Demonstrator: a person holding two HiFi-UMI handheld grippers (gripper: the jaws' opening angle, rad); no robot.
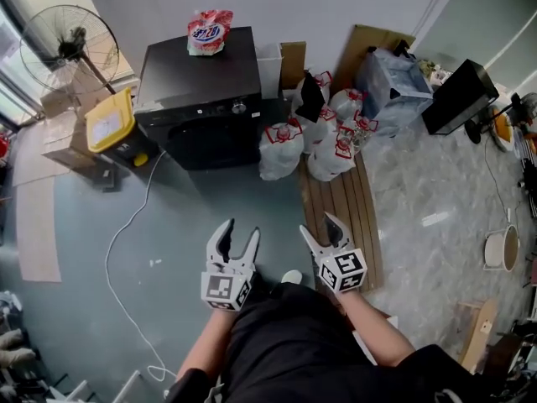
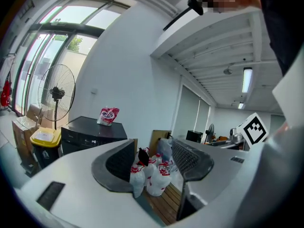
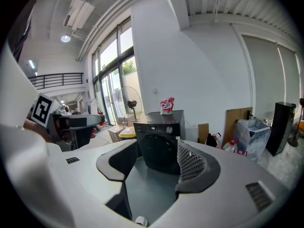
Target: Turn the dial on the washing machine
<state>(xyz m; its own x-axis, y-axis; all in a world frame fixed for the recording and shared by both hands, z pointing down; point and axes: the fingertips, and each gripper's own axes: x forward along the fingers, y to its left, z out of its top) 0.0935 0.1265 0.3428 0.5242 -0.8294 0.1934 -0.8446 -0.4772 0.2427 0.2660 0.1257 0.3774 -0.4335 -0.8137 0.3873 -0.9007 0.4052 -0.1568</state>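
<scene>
Stands well back from the black washing machine (image 1: 201, 99) against the far wall, with the dial (image 1: 239, 107) on the front control strip, right of centre, untouched. Holds the left gripper (image 1: 241, 228) and the right gripper (image 1: 317, 223) low before the body, side by side, both pointing forward. Has the left jaws spread with nothing between them, aimed toward a cluster of white bags (image 1: 315, 133) with red labels at the far end of a wooden pallet (image 1: 340, 204), just right of the machine. Has the right jaws spread wide too, empty, framing the machine's round door from afar. Sees a red-and-white pouch (image 1: 209, 30) lying on the machine's top, a yellow-lidded bin (image 1: 111, 122) just left of the machine, a standing fan (image 1: 69, 44) beyond that, and a white cable (image 1: 107, 263) trailing across the floor.
</scene>
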